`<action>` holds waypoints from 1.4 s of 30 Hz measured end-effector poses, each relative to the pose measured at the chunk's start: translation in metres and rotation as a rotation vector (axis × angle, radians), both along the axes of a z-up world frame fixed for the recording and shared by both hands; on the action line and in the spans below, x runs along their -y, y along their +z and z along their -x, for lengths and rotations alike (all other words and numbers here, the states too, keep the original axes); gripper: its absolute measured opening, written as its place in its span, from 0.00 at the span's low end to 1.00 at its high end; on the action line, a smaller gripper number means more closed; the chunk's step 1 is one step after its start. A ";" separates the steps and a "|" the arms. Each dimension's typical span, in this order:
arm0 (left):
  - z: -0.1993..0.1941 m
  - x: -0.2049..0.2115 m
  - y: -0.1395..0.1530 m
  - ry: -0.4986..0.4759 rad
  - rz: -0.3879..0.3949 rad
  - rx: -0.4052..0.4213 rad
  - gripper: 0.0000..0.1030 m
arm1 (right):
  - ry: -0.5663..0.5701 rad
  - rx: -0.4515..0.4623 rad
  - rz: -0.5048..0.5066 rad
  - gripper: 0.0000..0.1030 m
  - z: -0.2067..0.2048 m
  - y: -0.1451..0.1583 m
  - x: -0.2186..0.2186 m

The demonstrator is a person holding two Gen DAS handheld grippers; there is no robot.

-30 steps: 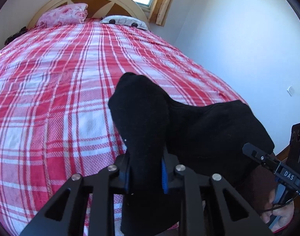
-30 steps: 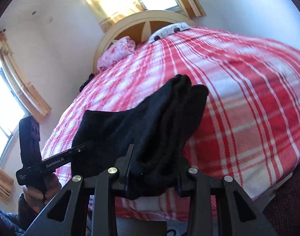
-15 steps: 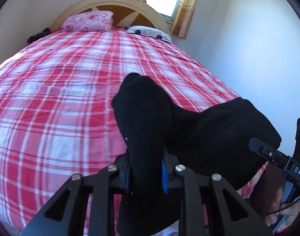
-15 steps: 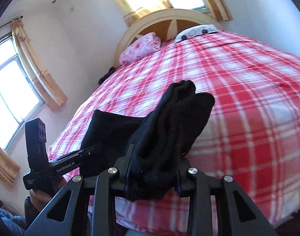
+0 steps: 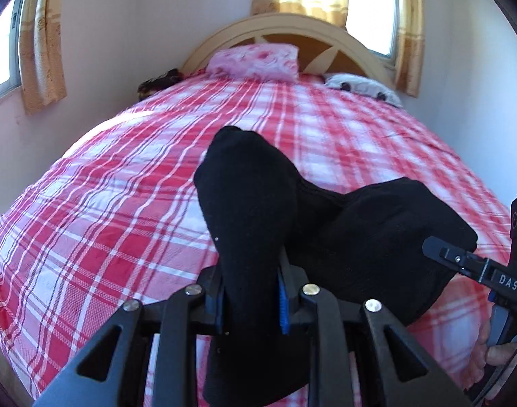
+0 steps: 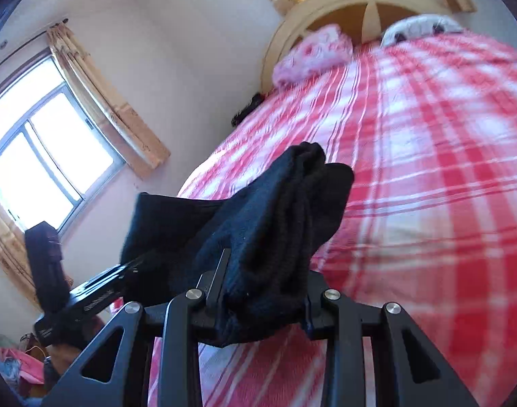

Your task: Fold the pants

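The black pants (image 5: 326, 234) hang between my two grippers above the near end of the bed. My left gripper (image 5: 250, 302) is shut on a bunched fold of the pants, which sticks up and forward between its fingers. My right gripper (image 6: 261, 302) is shut on another bunched part of the pants (image 6: 275, 224). The right gripper also shows at the right edge of the left wrist view (image 5: 468, 264); the left gripper shows at the lower left of the right wrist view (image 6: 98, 291). The lower part of the pants is hidden below the frames.
The bed has a red and white plaid cover (image 5: 129, 210) and a curved wooden headboard (image 5: 282, 30). A pink pillow (image 5: 255, 61) and a white spotted pillow (image 5: 360, 84) lie at the far end. Curtained windows (image 6: 48, 162) are on the left wall.
Both grippers have risen and tilted upward with the pants still held. More of the walls, windows and headboard has come into view. The right wrist view is blurred from motion.
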State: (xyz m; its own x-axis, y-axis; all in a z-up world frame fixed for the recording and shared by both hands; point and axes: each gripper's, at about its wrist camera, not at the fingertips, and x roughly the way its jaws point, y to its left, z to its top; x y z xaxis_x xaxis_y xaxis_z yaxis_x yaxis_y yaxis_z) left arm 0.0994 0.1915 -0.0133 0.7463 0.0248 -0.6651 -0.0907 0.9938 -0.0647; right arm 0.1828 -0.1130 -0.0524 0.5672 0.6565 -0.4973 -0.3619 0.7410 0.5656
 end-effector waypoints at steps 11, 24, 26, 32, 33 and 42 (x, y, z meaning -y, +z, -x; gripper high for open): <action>-0.026 -0.006 -0.047 0.048 -0.157 -0.049 0.55 | -0.032 -0.126 0.114 0.50 -0.046 -0.045 -0.018; 0.037 -0.013 -0.010 0.186 -0.198 0.015 0.89 | -0.296 0.057 0.104 0.63 0.066 0.029 0.005; 0.046 -0.006 -0.006 0.178 -0.184 0.023 0.91 | -0.272 0.101 0.128 0.63 0.085 0.039 -0.006; 0.089 0.014 0.008 0.171 -0.128 0.072 0.95 | -0.255 0.226 0.254 0.63 0.135 0.059 -0.028; 0.094 0.018 0.010 0.169 -0.128 0.082 0.97 | -0.256 0.248 0.268 0.64 0.144 0.062 -0.029; 0.121 0.039 0.028 0.172 -0.151 0.123 1.00 | -0.296 0.308 0.259 0.66 0.176 0.074 -0.020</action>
State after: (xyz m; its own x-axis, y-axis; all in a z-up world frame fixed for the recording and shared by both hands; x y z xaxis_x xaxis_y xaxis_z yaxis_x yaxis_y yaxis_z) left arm -0.0220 0.1523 0.0147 0.7976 0.2503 -0.5488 -0.2598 0.9637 0.0620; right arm 0.0064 -0.0929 0.0212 0.8569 0.3223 -0.4023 -0.2361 0.9392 0.2495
